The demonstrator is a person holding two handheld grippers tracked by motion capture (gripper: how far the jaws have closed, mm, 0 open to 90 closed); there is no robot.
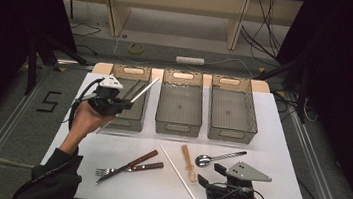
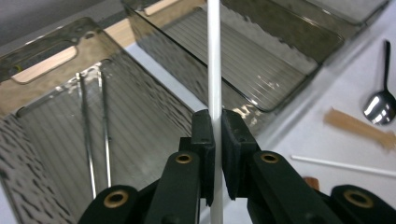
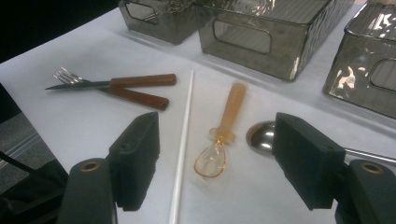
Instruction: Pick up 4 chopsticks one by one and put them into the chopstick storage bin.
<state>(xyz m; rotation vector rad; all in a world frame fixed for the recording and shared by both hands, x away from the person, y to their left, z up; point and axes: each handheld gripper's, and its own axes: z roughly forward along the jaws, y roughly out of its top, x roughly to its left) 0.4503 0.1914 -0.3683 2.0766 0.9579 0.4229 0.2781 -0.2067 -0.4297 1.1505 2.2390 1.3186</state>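
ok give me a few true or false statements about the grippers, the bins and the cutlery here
1. The left gripper is shut on a white chopstick. True.
2. The right gripper grips the orange spoon. False: its jaws are open above the table.
3. Two metal sticks lie in the left bin. True.
4. The middle bin holds the metal spoon. False: that spoon lies on the table.
5. A second white chopstick lies on the table. True.

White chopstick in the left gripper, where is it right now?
High view, left side: the white chopstick is clamped in the left gripper, slanting over the leftmost grey bin, which already holds two metal chopsticks.
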